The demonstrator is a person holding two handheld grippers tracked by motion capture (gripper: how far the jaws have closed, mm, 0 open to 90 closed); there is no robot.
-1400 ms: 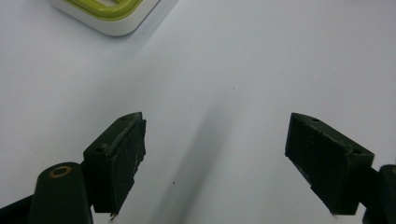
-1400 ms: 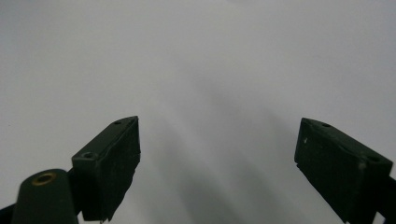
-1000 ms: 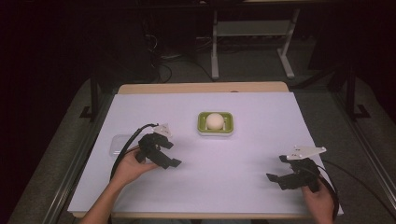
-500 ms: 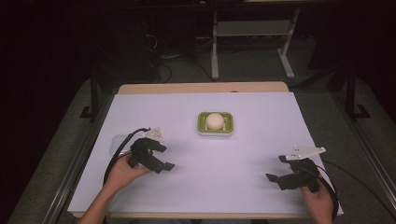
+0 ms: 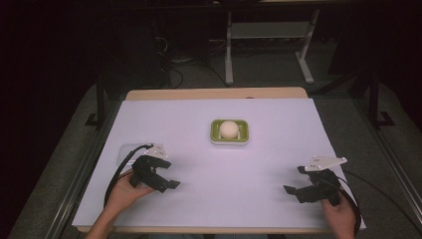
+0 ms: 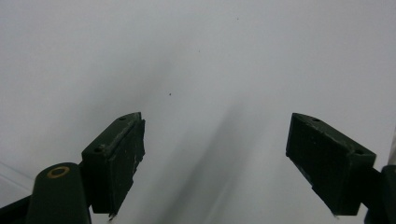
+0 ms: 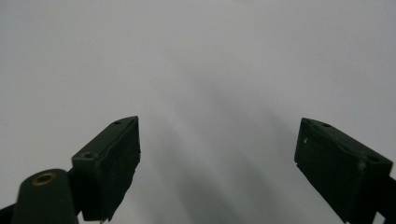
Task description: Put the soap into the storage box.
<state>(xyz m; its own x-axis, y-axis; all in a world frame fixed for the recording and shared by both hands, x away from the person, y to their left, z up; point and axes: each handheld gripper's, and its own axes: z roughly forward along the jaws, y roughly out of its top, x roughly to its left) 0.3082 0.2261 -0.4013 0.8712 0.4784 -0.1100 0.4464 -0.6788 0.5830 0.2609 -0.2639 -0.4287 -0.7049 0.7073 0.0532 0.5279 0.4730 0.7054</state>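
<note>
**Both my grippers low and empty, the egg waiting in its green tray**

The pale egg [image 5: 229, 129] sits in the small green tray [image 5: 216, 135] at the middle of the table, well apart from both of my hands; nothing touches it. My left gripper [image 5: 166, 179] hangs low over the near left of the sheet, its jaws having just been opening — nothing lies between them, only bare white surface; a flat clear piece [image 5: 124, 152] lies just beyond it near the left edge. My right gripper [image 5: 296, 184] rests at the near right, jaws spread wide and equally empty. The white sheet [image 5: 278, 139] covers nearly the whole table, with a strip of wooden tabletop [image 5: 214, 93] showing along the far edge; beyond that the room is dark — a grey floor, a white metal stand [image 5: 268, 37] and some loose cables [image 5: 169, 64]. I can read no writing or label anywhere.
</note>
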